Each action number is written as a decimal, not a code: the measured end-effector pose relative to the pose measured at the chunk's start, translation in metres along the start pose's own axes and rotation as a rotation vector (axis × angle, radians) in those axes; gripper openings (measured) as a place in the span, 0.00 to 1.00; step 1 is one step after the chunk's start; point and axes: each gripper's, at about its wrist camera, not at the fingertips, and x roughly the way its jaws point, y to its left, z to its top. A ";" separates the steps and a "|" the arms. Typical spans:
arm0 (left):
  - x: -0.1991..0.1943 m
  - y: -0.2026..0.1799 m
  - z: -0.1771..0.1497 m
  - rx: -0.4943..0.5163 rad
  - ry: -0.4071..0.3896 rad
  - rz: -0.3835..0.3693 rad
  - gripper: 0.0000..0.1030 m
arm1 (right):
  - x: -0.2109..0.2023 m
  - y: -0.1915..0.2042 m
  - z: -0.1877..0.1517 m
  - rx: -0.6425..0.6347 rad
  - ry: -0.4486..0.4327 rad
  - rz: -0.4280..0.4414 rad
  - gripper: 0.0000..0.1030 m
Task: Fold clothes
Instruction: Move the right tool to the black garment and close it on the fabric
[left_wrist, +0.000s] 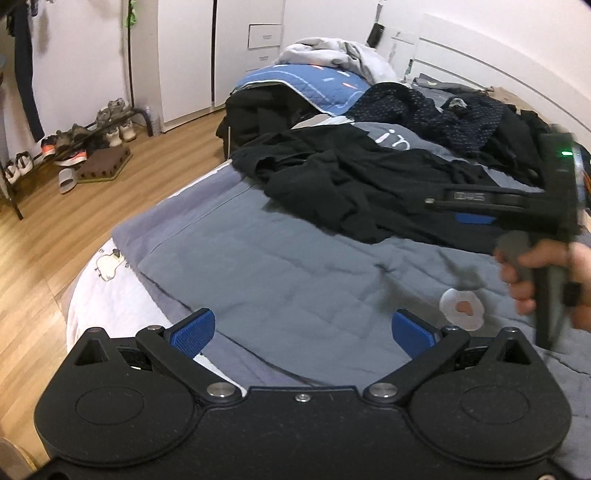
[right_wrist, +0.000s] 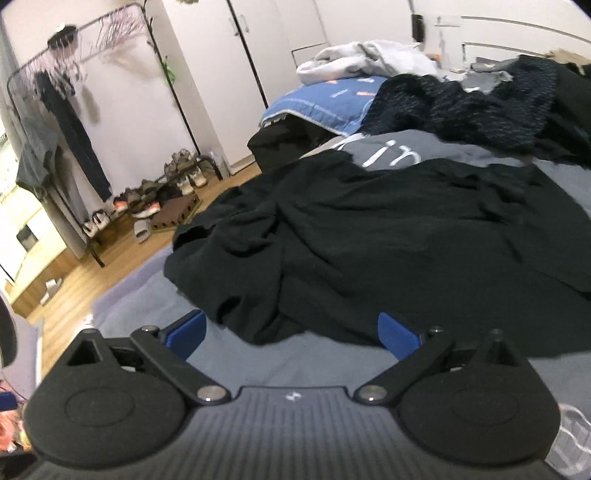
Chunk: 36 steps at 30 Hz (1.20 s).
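We see a bed under a grey quilt (left_wrist: 280, 266), with a blue quilted blanket (left_wrist: 314, 83) bunched at its far end. A shoe rack (left_wrist: 74, 144) full of sneakers stands on the wooden floor (left_wrist: 48, 243) beside white wardrobe doors (left_wrist: 184, 55). A garment rail (right_wrist: 77, 122) holds empty hangers.

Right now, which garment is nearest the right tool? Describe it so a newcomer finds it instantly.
Start at the bed with the grey quilt. The black garment lies crumpled across its middle, just ahead of the open right tool. Unlike the speckled navy knit and the grey shirt with white lettering behind it, it is plain black.
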 end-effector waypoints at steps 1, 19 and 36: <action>0.002 0.001 -0.001 -0.001 -0.002 0.000 1.00 | 0.011 0.003 0.000 -0.012 0.005 0.003 0.97; 0.023 0.032 -0.017 -0.109 0.022 -0.002 1.00 | 0.072 0.032 -0.009 -0.105 -0.027 0.043 0.10; -0.029 0.004 -0.020 -0.064 -0.025 -0.055 1.00 | -0.088 -0.036 -0.040 0.140 -0.165 -0.002 0.05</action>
